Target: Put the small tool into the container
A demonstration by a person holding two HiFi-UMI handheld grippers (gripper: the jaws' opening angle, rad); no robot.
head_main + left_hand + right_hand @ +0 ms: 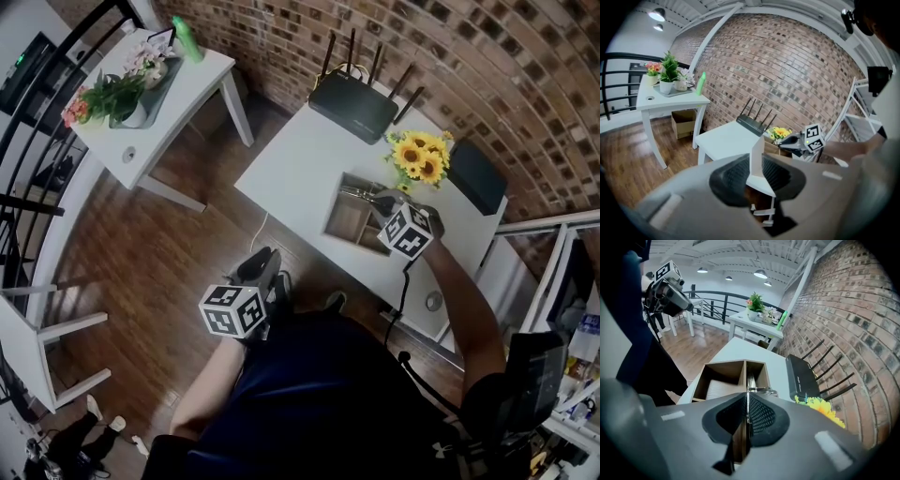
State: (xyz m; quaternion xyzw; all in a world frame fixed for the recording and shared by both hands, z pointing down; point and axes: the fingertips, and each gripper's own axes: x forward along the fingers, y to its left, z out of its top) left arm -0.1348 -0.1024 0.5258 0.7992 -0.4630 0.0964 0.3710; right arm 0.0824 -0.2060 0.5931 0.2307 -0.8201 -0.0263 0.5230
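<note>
While the person (328, 394) stands at its near edge, we see the white counter (300, 159) spreading below and ahead of the right claw (746, 399). The black router (354, 105) lies beyond that claw toward the brick wall (450, 56). Just under and ahead of the right claw's tips sits the wooden container (726, 373), its wide compartment to the claw's left and its narrow one straight ahead. The sunflowers (420, 157) stand near, ahead and to the claw's right. The left claw (756, 171) hangs well apart from all this, low beside the person's body over the wooden floor (141, 272), its jaws spread with nothing between them. The right claw's jaws are pressed together on the small tool (761, 390), a thin metal piece that juts from the tips over the narrow compartment. We cannot tell whether it touches the wood.
</note>
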